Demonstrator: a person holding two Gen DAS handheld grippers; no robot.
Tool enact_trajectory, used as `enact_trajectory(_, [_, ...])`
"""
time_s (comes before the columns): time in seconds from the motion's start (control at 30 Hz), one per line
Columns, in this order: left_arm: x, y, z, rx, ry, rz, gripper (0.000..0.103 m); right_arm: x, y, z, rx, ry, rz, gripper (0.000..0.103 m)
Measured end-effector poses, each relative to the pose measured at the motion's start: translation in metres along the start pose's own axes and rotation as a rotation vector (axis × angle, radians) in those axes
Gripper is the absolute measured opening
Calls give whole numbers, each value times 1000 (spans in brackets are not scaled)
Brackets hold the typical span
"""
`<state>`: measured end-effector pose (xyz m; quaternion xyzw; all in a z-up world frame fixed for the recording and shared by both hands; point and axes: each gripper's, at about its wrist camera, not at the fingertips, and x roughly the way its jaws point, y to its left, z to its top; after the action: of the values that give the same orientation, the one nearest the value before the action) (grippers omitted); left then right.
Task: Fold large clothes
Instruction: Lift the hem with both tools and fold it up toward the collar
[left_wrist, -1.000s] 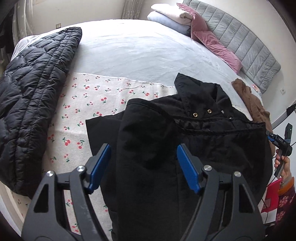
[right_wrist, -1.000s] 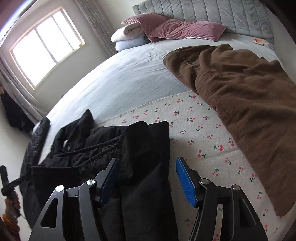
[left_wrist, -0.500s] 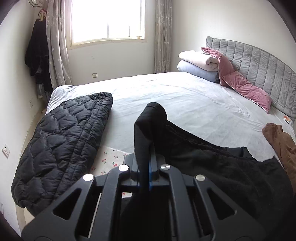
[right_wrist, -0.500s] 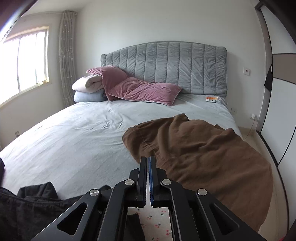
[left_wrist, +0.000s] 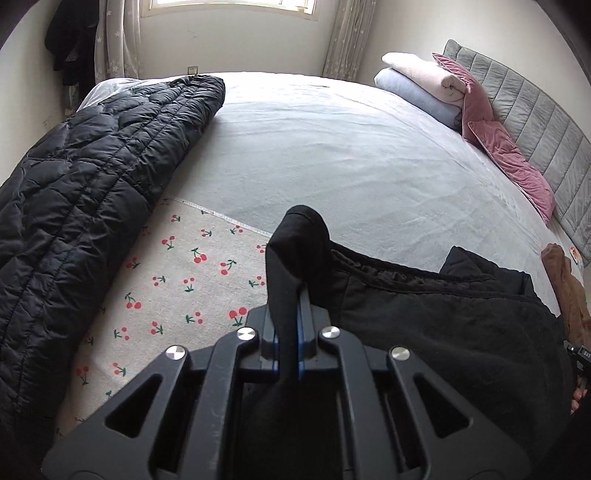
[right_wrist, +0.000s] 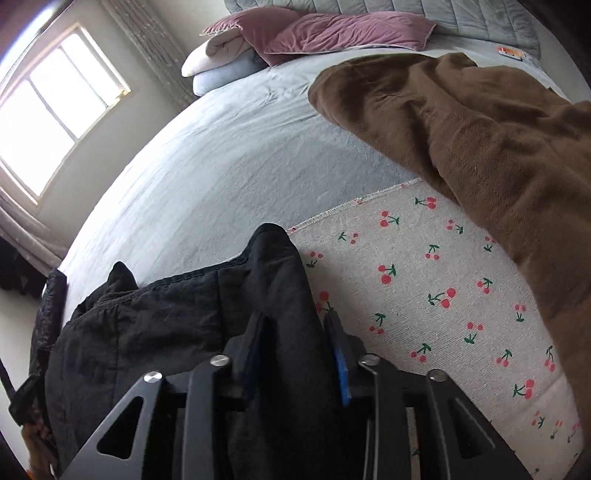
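Observation:
A black jacket (left_wrist: 436, 317) lies on the cherry-print cloth (left_wrist: 177, 280) on the bed. My left gripper (left_wrist: 290, 321) is shut on a fold of the jacket's edge, which sticks up between the blue pads. In the right wrist view the same jacket (right_wrist: 159, 325) spreads to the left. My right gripper (right_wrist: 295, 332) is closed on a thick bunch of the jacket's other edge, the jaws a little apart around the cloth. The cherry-print cloth (right_wrist: 424, 288) lies to its right.
A black quilted coat (left_wrist: 74, 192) lies along the bed's left side. A brown garment (right_wrist: 480, 140) lies on the right. Pink pillows (right_wrist: 332, 33), folded blankets (left_wrist: 421, 81) and the grey headboard (left_wrist: 535, 110) are at the far end. The grey sheet (left_wrist: 332, 155) stretches beyond.
Both grippers went from open above the jacket to shut on its edges. Since half a second ago both views have tilted down toward the bed, and the right gripper holds a thicker bunch.

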<state>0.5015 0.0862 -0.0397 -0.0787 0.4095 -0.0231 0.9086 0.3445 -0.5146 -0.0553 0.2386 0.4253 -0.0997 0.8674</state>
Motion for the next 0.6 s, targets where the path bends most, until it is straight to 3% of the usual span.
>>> enact_trajectory(0.03, [-4,0,2,-5,-6,-13,8,-8,7,-3,-35,-49,-11,9])
enact_trajectory(0.1, [-14,1,6,-18,-38,-43,7,-27,22,-9,-105,-143,-37,6])
enact_trajectory(0.23, [-32,-1,22,-38,-144,-72,7,-60,57,-6,-231,-353,-148,5])
enact_trajectory(0.33, [-32,-11,40,-15,-239,-37,7,-66,80,8,-265,-485,-238,5])
enact_trajectory(0.47, [-1,-21,53,-10,-290,0,7,-33,90,31,-232,-480,-330,5])
enact_trajectory(0.6, [56,-16,42,-17,-171,56,8,18,92,32,-261,-360,-412,6])
